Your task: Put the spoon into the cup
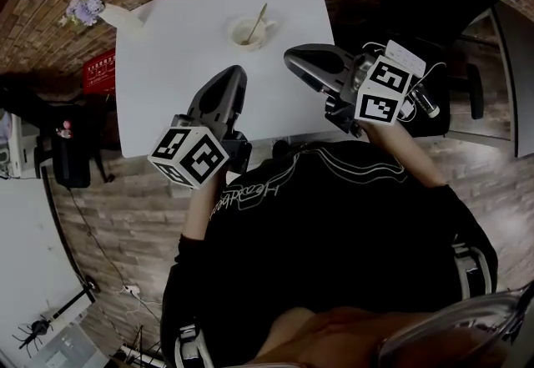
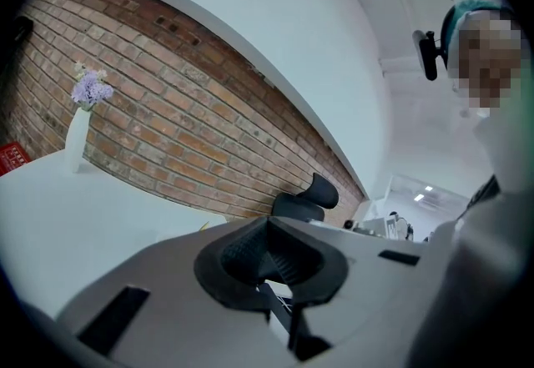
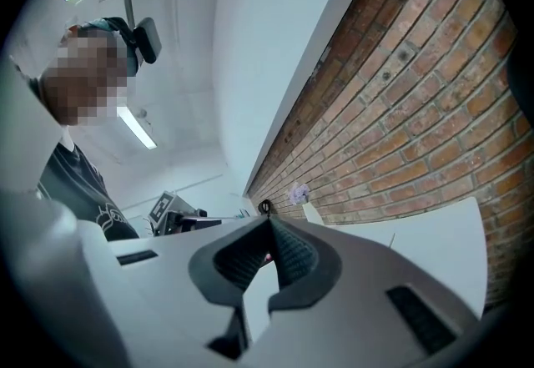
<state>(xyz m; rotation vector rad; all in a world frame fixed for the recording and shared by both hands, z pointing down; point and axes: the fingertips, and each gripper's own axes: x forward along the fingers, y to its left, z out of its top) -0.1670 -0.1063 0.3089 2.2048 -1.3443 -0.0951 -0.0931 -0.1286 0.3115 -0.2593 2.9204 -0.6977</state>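
Slim yellowish spoon leans inside small white cup, on white desk. Left tongs and right tongs both closed, empty, apart from cup.

The white table bears 2 things — a cup and, at a far corner, a flower vase.
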